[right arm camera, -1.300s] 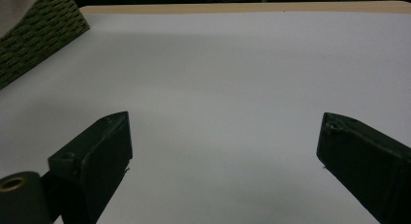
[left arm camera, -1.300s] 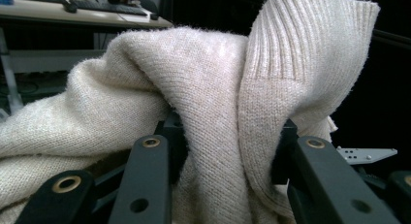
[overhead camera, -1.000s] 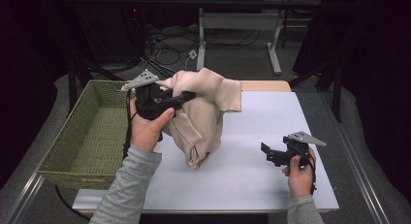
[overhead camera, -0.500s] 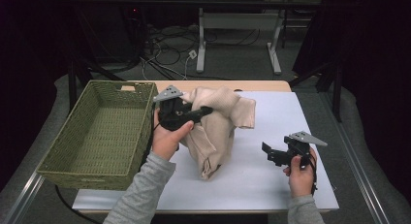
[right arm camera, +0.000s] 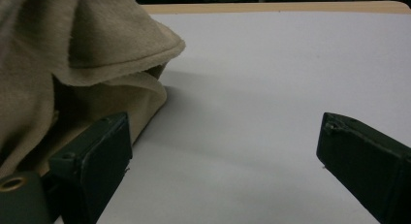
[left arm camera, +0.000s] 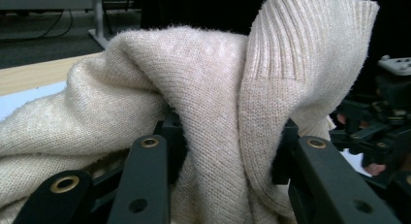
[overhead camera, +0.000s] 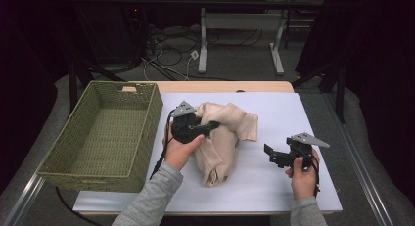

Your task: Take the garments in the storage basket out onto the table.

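- The left hand-held gripper (overhead camera: 208,125) is clamped on a fold of the cream sweater (overhead camera: 222,140); the left gripper view shows knit bunched between its jaws.
- The sweater hangs from that grip in a loose heap, its lower part resting on the white worktop (overhead camera: 293,113), just beside the green basket (overhead camera: 105,130).
- The right hand-held gripper (overhead camera: 275,155) sits near the sweater with its jaws apart, holding nothing.
- Risk: only one fold is held, so the trailing bulk may snag on the basket rim.
- Risk: soft knit may slip from the jaws under its own weight.
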A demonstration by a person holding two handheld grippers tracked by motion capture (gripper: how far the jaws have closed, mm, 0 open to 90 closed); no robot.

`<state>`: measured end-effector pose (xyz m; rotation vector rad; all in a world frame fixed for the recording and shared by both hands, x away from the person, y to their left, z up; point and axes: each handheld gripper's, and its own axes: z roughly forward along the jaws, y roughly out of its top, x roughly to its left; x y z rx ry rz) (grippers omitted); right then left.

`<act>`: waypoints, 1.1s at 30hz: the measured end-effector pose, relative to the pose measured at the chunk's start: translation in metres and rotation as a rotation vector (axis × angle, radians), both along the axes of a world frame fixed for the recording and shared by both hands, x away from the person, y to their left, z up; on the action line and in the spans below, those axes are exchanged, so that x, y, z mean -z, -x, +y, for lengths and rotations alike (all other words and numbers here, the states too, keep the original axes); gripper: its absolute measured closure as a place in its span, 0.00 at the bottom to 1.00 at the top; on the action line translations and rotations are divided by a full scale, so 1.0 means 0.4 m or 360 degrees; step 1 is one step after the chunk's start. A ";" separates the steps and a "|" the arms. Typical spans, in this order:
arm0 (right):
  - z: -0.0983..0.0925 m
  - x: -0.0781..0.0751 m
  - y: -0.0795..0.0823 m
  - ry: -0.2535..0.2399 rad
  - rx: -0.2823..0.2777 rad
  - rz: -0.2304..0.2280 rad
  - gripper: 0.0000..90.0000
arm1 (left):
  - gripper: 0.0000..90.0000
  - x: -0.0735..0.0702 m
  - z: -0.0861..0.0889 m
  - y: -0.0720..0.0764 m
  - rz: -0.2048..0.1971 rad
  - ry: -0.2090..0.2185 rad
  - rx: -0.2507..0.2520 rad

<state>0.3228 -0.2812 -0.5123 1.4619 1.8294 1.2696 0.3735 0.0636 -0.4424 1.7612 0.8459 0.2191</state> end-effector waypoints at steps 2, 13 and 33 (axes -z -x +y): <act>0.000 0.002 -0.002 0.0017 -0.0012 -0.0009 0.06 | 0.69 0.018 0.001 -0.004 0.0023 -0.0002 -0.0016; 0.002 0.004 -0.003 0.0017 -0.0016 0.0003 0.06 | 0.68 0.099 0.011 -0.015 0.0027 -0.0084 -0.0064; 0.007 0.010 -0.005 0.0022 -0.0018 0.0015 0.06 | 0.54 0.203 0.043 -0.030 0.0117 -0.0135 -0.0107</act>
